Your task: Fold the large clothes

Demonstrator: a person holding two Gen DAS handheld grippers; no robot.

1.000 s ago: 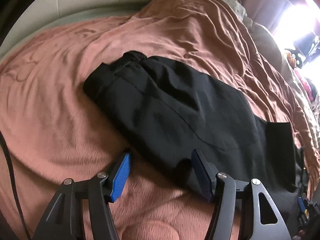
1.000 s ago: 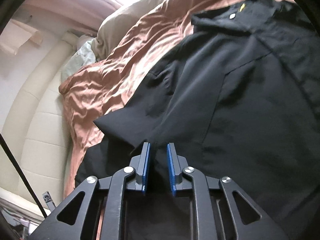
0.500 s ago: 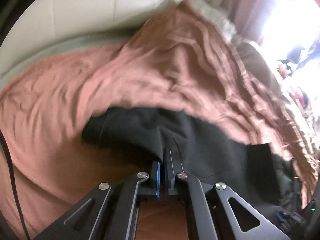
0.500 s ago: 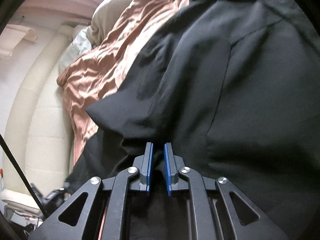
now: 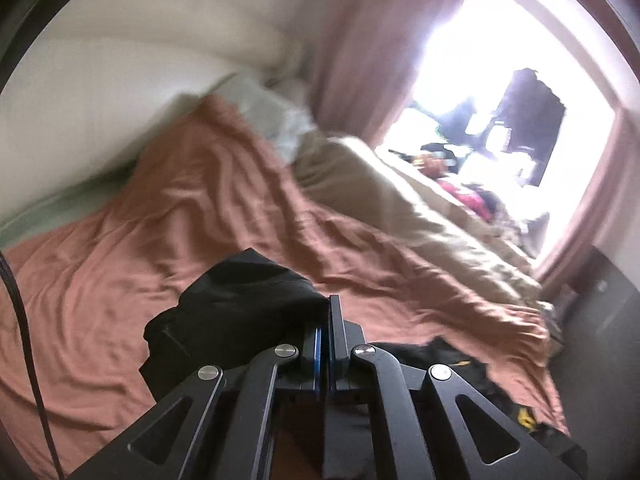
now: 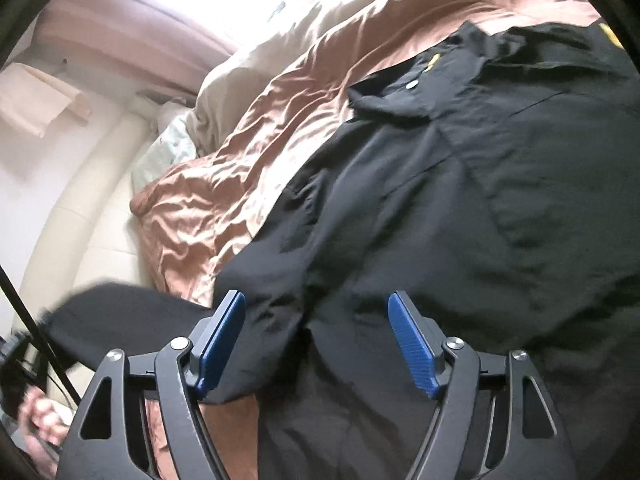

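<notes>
A large black garment [image 6: 460, 208] lies spread on the pink-brown bedspread [image 6: 224, 208], its collar with a small button toward the far right. My right gripper [image 6: 316, 340] is open just above the garment's near edge, holding nothing. My left gripper [image 5: 325, 332] is shut on a bunched fold of the same black garment [image 5: 240, 300] and holds it lifted above the bedspread [image 5: 120, 272]. More of the black cloth [image 5: 452, 364] lies low on the right in the left wrist view.
A beige duvet [image 5: 420, 208] is heaped along the far side of the bed. A cream padded headboard [image 6: 80, 216] bounds the bed's left. A bright window [image 5: 500, 60] with pink curtains lies beyond. A black cable [image 5: 24, 340] hangs at the left edge.
My left gripper closed on the garment's edge and lifted it up off the bed. My right gripper, shut on the cloth before, has opened and let it go.
</notes>
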